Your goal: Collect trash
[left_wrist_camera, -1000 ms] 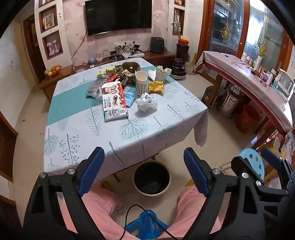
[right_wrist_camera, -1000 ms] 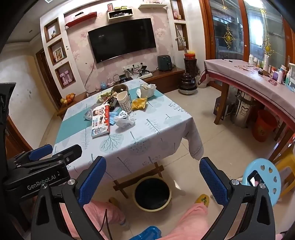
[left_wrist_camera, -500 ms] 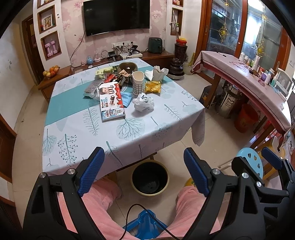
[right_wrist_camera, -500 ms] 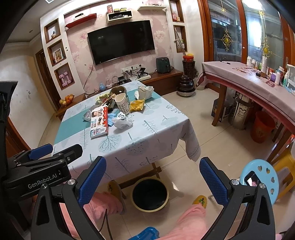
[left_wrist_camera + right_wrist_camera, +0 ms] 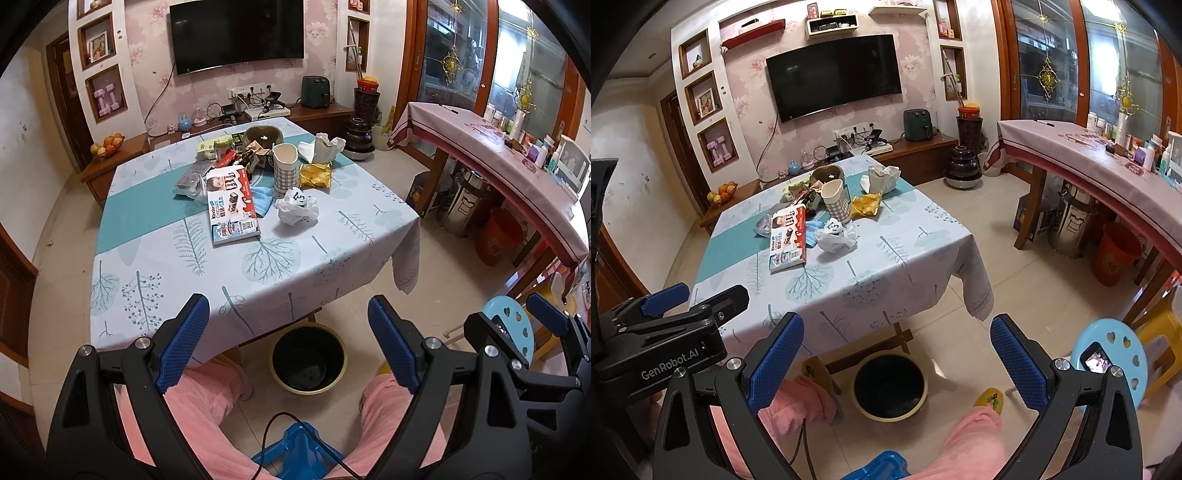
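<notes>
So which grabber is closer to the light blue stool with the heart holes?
Right. The right gripper hangs just beside the light blue stool; the left gripper is beyond it, further from the stool.

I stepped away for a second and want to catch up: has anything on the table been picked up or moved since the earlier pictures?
Nothing visibly changed. Both grippers, left and right, stay open and empty over the bin; the trash on the table is untouched.

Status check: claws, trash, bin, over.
Both claws, left and right, open, empty. Crumpled white bag and other trash on table. Bin on floor below, nothing blocking.
</notes>
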Available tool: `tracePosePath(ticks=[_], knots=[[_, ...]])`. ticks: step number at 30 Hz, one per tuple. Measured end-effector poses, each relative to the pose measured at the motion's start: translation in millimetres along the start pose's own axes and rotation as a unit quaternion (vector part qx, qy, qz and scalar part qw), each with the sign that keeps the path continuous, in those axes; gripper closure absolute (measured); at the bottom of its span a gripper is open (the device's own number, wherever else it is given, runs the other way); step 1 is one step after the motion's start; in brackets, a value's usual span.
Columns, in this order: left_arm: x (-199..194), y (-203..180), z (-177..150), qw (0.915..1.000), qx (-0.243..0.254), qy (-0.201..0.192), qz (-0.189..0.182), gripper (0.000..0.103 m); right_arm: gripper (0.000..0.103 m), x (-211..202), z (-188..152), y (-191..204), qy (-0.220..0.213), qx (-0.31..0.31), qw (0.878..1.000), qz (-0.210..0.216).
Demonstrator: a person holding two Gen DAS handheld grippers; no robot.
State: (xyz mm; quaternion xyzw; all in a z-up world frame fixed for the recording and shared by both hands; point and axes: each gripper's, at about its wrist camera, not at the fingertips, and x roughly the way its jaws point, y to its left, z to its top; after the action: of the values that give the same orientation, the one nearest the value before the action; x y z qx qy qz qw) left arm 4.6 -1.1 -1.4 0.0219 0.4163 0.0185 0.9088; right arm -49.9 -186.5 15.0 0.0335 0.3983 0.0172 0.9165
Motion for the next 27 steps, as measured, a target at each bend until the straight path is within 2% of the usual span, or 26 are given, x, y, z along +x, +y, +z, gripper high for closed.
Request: tracePosePath(ticks=[6, 7, 11, 12, 14, 27], knots=[[2.2, 2.1, 1.4, 1.0, 0.0, -0.001, 0.001, 0.017, 0.0, 8.2, 2.5, 1.3, 0.007, 0.0, 1.0, -0.003], [5.6, 2.2, 1.5, 0.9999, -0.01, 0.004, -0.011, 0.017, 0.0, 10.2, 3.2, 1.6, 0.008, -0.001, 1.0, -0.004], [11.3, 4.7, 2.3, 0.9996, -0.02, 0.011, -0.017, 0.017, 0.001, 12.8, 4.4, 1.9, 0.008, -0.005, 1.0, -0.005], [13.0, 3.9, 2.1, 0.999, -0.028, 0.028, -0.023, 0.017, 0.001, 14.1, 4.5, 2.9, 0.009, -0.008, 1.0, -0.007], [16.8, 4.6, 2.4, 0.9987, -0.031, 0.032, -0.025, 0.017, 0.001, 17.3, 4.9, 4.5, 0.01, -0.013, 1.0, -0.009], [34.0, 10.8, 7.9, 0.9996, -0.017, 0.021, 0.005, 0.017, 0.001, 27.2, 5.8, 6.7, 0.014, -0.019, 1.0, -0.008]])
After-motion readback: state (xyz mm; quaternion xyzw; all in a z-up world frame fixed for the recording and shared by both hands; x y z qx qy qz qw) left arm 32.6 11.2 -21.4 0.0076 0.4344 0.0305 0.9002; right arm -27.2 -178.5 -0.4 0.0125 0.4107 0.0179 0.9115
